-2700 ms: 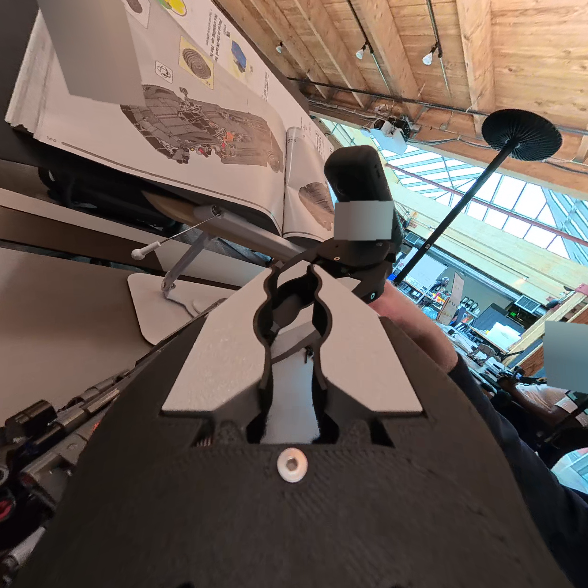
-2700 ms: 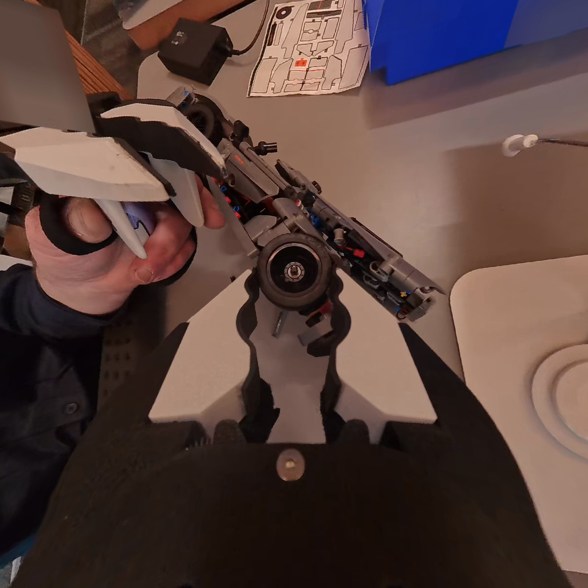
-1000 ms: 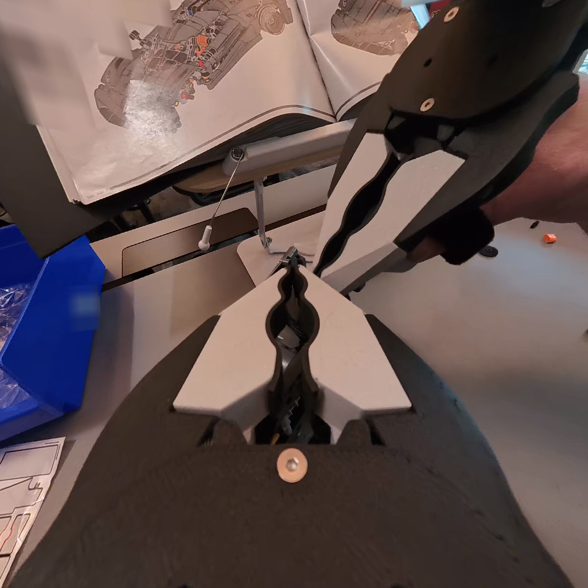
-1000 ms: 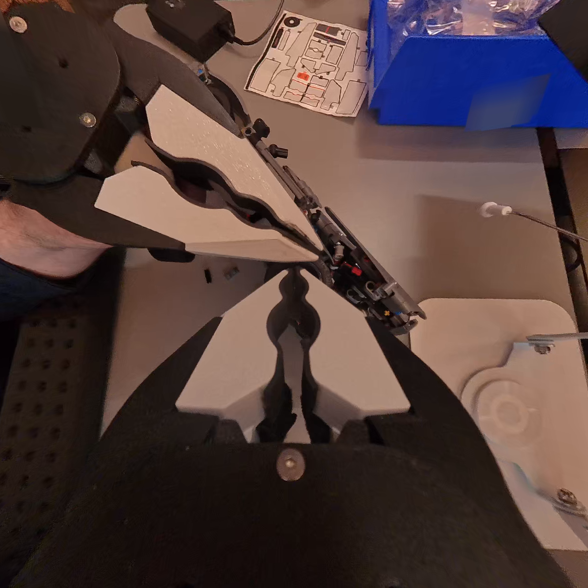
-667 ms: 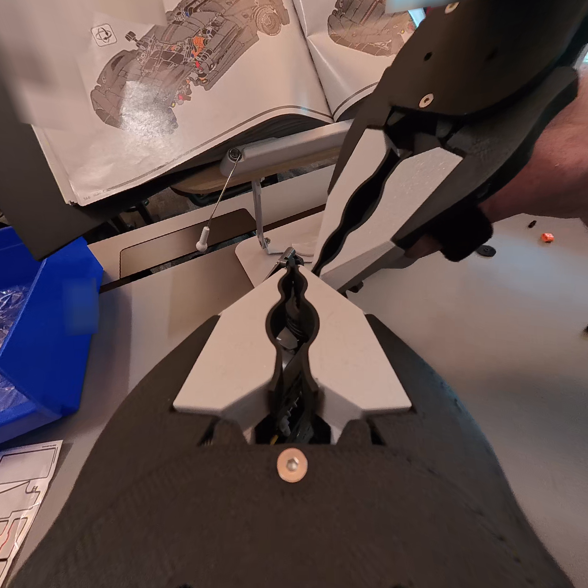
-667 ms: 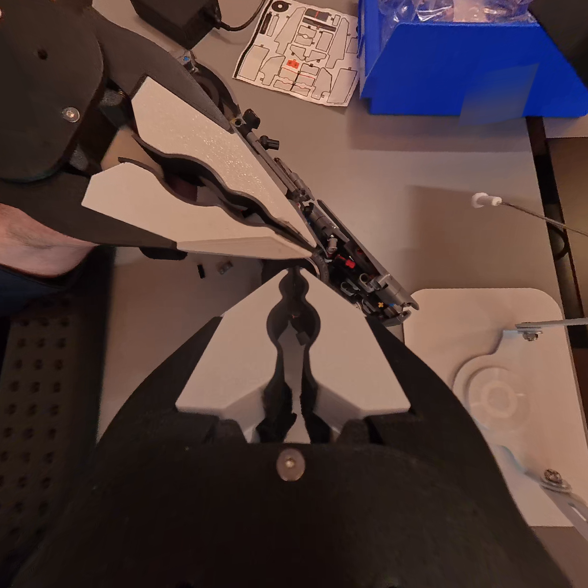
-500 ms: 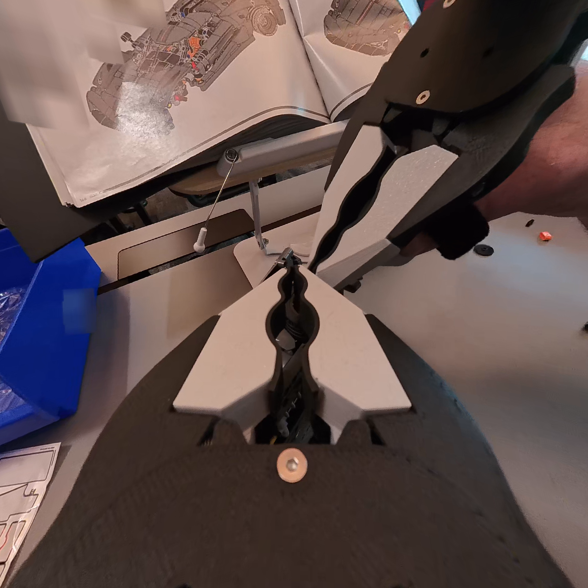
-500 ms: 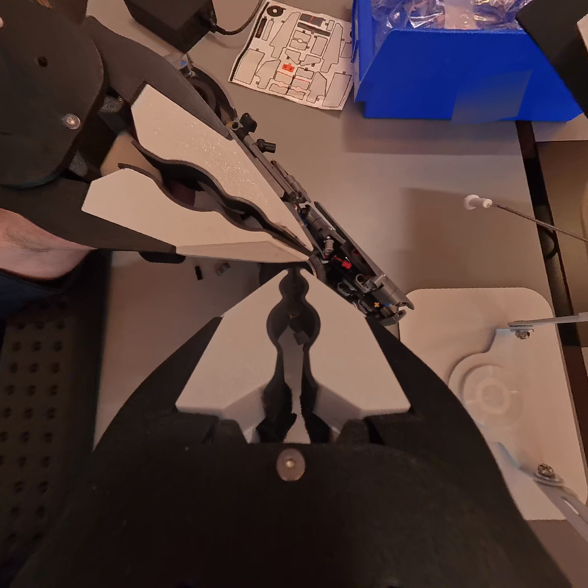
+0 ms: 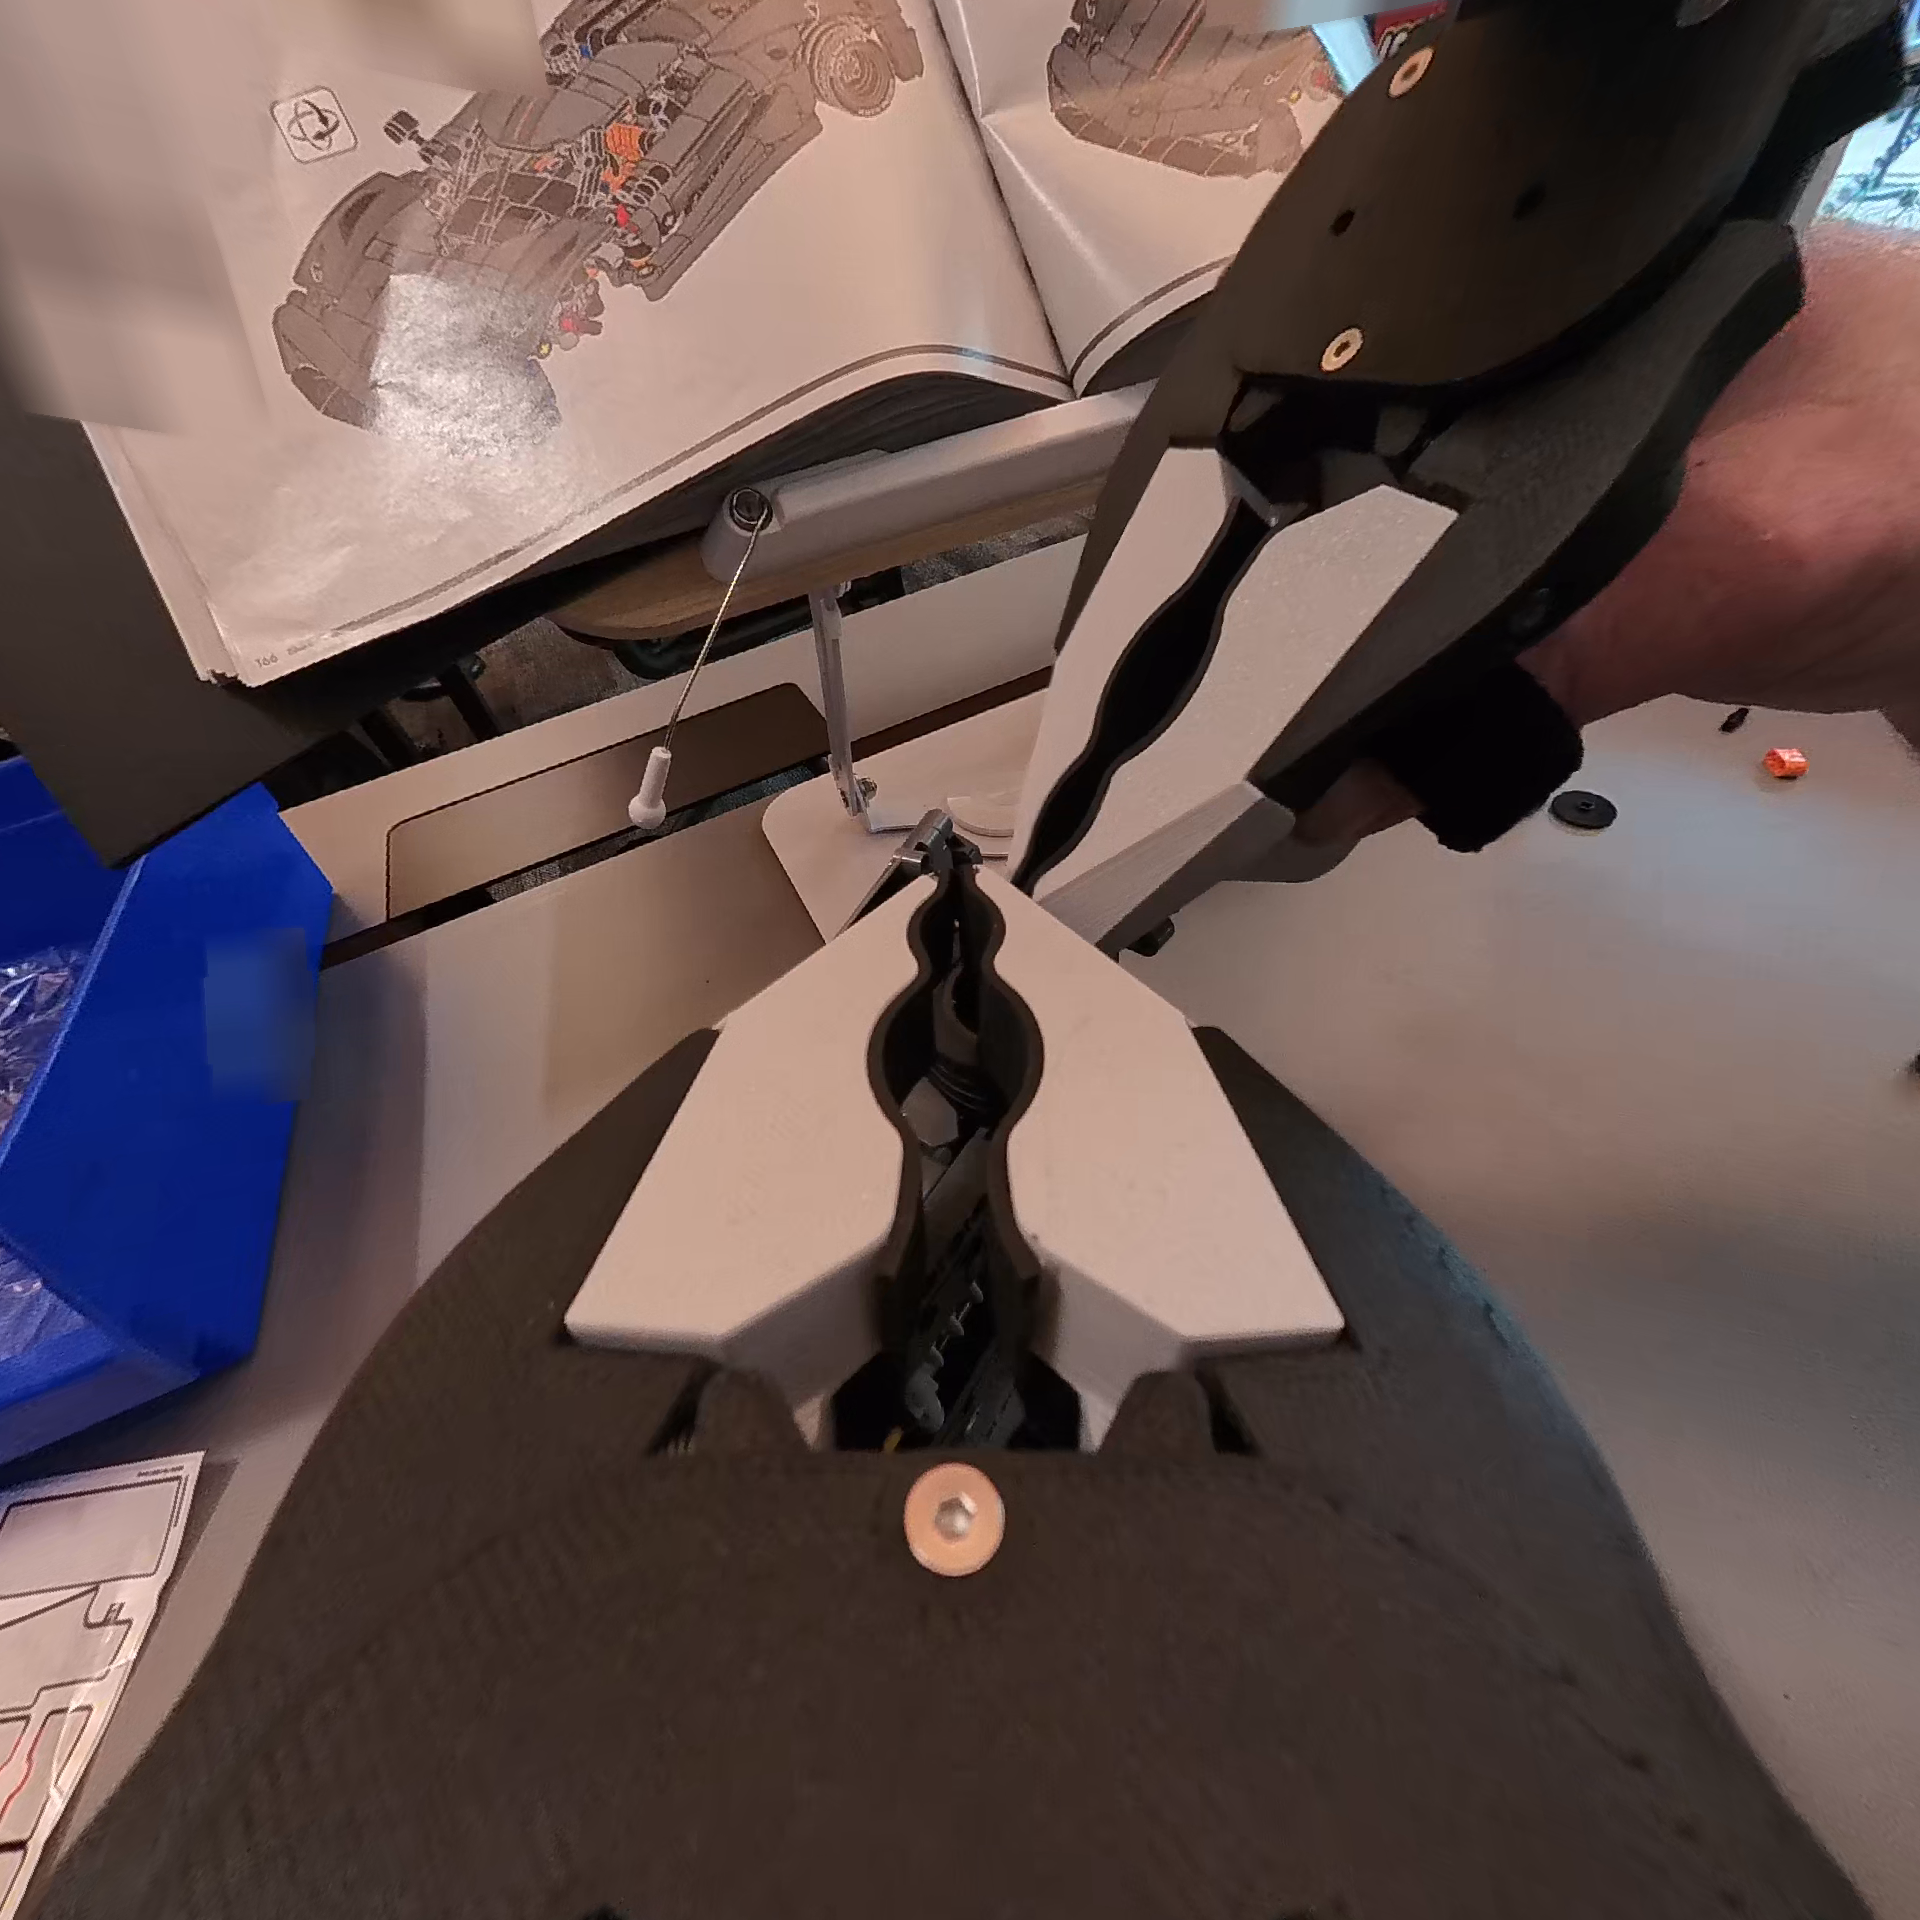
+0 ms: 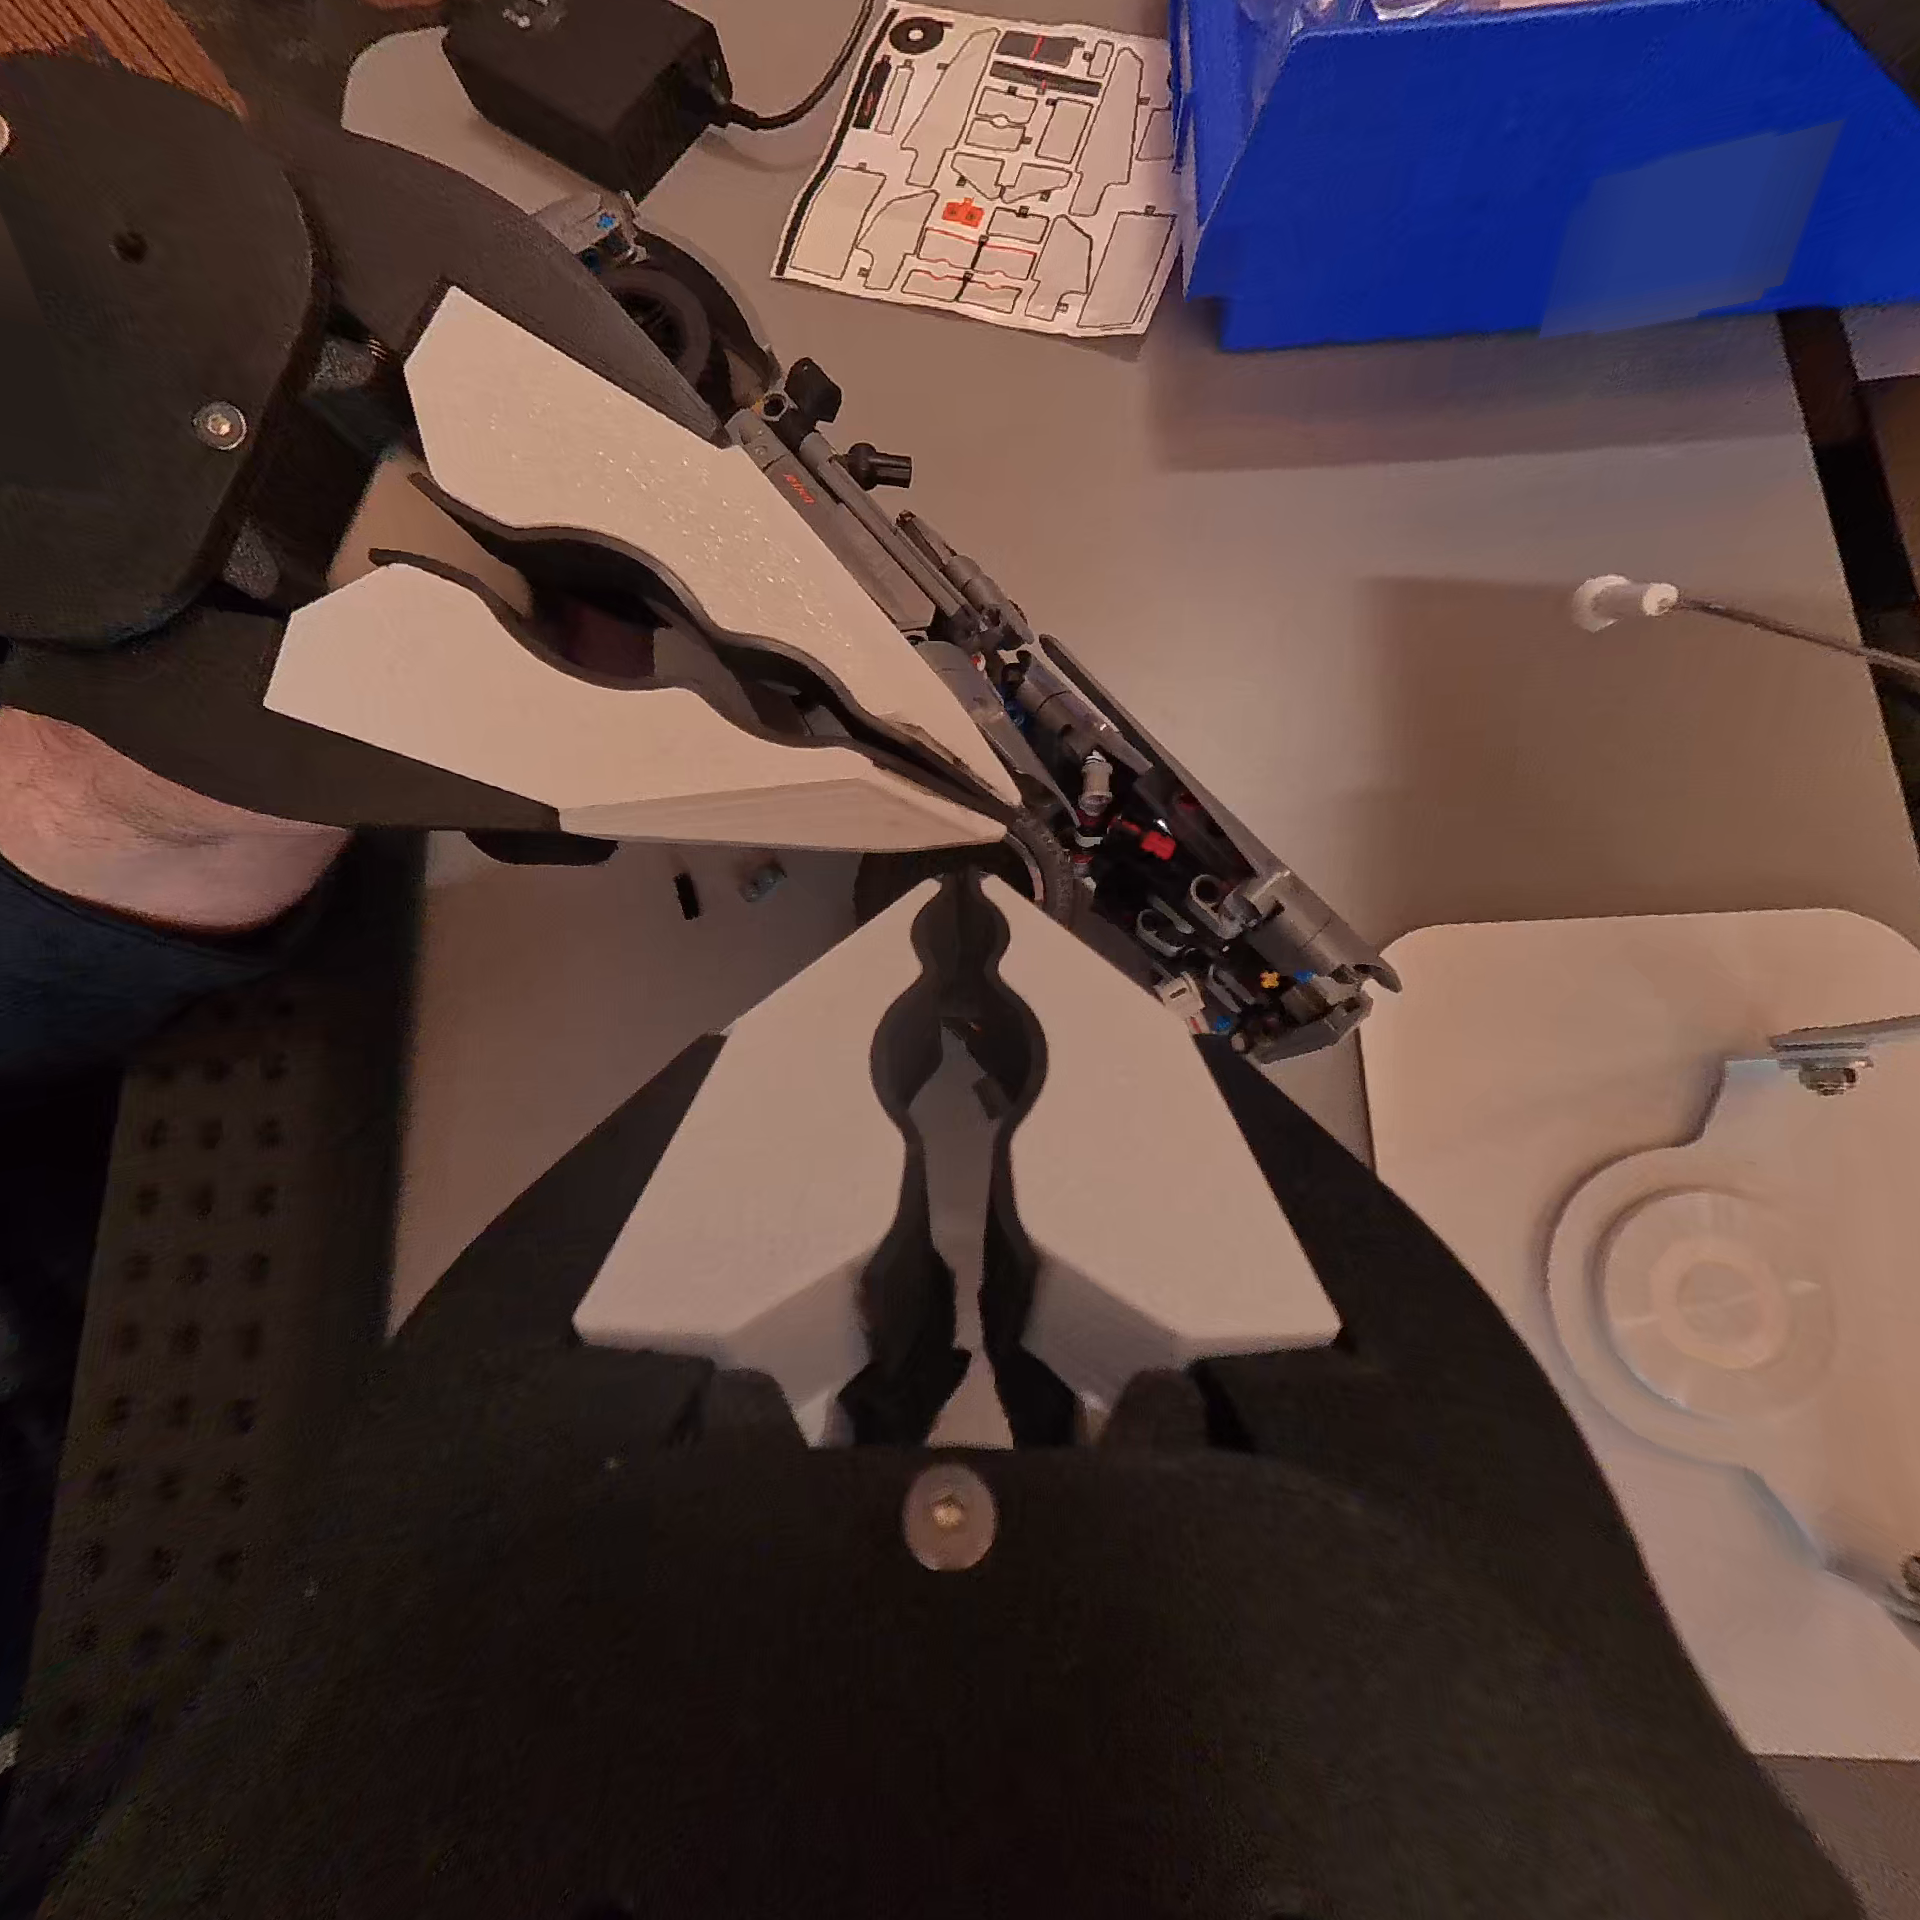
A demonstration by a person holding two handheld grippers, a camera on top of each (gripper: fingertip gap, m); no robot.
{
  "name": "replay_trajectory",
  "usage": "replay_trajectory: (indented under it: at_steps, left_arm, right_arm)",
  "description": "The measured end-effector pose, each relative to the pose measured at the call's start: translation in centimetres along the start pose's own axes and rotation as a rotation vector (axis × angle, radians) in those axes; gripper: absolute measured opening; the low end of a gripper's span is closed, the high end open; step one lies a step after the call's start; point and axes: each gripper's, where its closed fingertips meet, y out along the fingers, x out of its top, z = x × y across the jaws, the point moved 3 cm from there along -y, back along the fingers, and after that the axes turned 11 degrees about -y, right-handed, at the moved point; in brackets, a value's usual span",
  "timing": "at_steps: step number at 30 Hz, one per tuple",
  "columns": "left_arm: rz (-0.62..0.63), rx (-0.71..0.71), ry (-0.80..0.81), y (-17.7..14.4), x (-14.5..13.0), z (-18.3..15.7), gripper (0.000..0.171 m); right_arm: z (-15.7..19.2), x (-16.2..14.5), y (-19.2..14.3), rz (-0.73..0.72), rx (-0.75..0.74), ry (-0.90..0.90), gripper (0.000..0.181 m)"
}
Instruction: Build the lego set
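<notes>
The left gripper (image 9: pixel 957 883) was closed narrow on the lego car model (image 10: pixel 1143 831); dark and grey parts of the model showed in the slot between its two fingers, and a small grey piece stuck out just past the tips. In the right wrist view the same gripper (image 10: pixel 997 821) came in from the left, its tips pressed on the model near a black wheel.

The right gripper (image 10: pixel 961 883) was also nearly closed, the tips almost touching, with only a thin wavy gap behind them. I could not tell if it held something: a small dark piece showed in the gap, but it may lie below. Its tips were just beside the tips of the left gripper and touching or almost touching the model at the wheel.

The model lay tilted, long and narrow, going from the upper left behind the left gripper to the right of the right gripper's tips, its end near a white stand base (image 10: pixel 1662 1091).

Farther from the right gripper lay a sticker sheet (image 10: pixel 987 166) on the grey table (image 10: pixel 1351 520), with a black box with cable (image 10: pixel 592 73) to its left and a blue bin (image 10: pixel 1507 156) to its right. Beyond the left gripper an open instruction book (image 9: pixel 623 260) stood on the stand
</notes>
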Motion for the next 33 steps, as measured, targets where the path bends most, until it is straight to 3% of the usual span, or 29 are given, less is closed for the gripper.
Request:
replay_trajectory:
  at_steps: [18,33]
  left_arm:
    - [0.003,-0.015,-0.015,0.14,-0.05,-0.12,0.000]
    - [-0.006,-0.041,-0.041,0.15,0.07,-0.02,0.000]
  right_arm:
    - [0.08,-0.18,0.09,0.051,0.004,0.039,0.000]
    - [-0.31,0.48,-0.20,0.299,0.031,-0.045,0.000]
